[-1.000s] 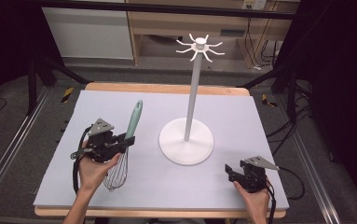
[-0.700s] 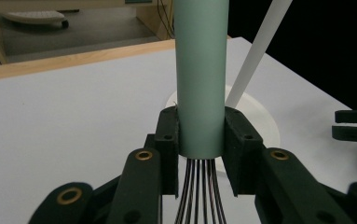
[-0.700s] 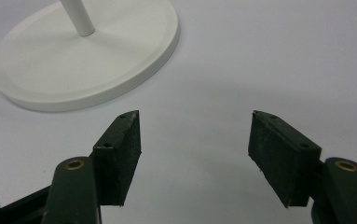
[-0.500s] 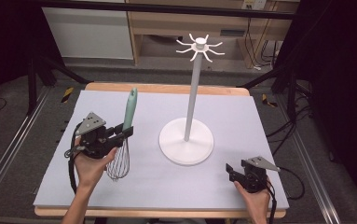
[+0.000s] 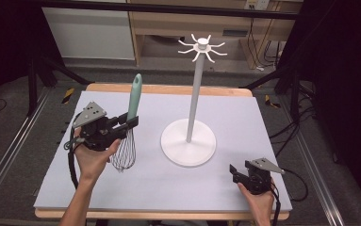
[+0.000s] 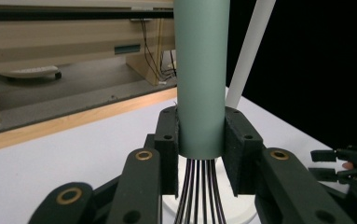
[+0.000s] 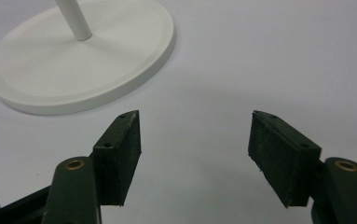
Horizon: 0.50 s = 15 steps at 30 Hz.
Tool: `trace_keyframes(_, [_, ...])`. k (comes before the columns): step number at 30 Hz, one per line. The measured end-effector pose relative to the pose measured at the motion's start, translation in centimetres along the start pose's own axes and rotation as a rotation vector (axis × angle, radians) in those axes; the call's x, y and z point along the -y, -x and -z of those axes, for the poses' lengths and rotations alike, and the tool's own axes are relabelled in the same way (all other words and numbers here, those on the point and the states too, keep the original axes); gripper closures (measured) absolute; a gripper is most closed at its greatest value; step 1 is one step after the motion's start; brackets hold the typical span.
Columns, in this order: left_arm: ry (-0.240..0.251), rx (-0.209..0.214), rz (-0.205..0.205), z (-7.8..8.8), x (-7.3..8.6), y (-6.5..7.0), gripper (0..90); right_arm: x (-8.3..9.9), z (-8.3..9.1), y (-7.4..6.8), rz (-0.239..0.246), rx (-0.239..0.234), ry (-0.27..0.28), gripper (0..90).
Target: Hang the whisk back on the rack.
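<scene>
The left gripper [image 5: 132, 123] gripped the whisk [image 5: 129, 126] upright by its green handle, the hook stand [image 5: 193, 106] at three o'clock from it, while the right gripper [image 5: 233, 172], jaws apart and empty, sat at the table's [image 5: 244, 113] five o'clock corner.

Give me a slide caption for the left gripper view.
Left gripper clamps green-handled wire whisk upright before white pole stand.

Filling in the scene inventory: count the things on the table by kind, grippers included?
Whisk: 1, green handle, held upright in the left gripper
White hook stand: 1
Grippers: 2, the right gripper holding nothing, jaws apart over the table
Total: 4
</scene>
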<state>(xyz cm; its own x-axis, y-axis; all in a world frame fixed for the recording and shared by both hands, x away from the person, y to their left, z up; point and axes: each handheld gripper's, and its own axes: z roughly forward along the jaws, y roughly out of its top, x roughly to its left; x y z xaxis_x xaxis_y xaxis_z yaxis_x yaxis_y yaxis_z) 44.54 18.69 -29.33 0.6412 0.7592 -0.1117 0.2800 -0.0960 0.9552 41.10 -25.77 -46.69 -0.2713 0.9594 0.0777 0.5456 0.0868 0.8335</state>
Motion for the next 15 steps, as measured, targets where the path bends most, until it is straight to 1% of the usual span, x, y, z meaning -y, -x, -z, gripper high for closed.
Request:
trace_keyframes(4, [0.009, 0.011, -0.020, -0.1, -1.0, 0.4, 68.8, 0.0, 0.1, 0.2, -0.015, 0.001, 0.009, 34.6])
trace_keyframes(6, [0.015, 0.022, -0.025, -0.2, -1.4, 0.6, 68.8, 0.1, 0.0, 0.3, -0.004, 0.006, 0.016, 33.9])
trace_keyframes(9, [0.016, 0.029, -0.038, -0.5, -1.9, 1.0, 68.7, 0.1, 0.0, 0.3, -0.015, 0.006, 0.014, 33.3])
trace_keyframes(13, [0.023, 0.038, -0.056, -0.8, -2.6, 1.3, 68.8, 0.1, -0.1, 0.3, -0.012, 0.007, 0.016, 33.4])
trace_keyframes(15, [0.029, 0.043, -0.055, -1.0, -2.8, 1.4, 68.8, 0.1, -0.1, 0.3, -0.010, 0.006, 0.015, 33.4])
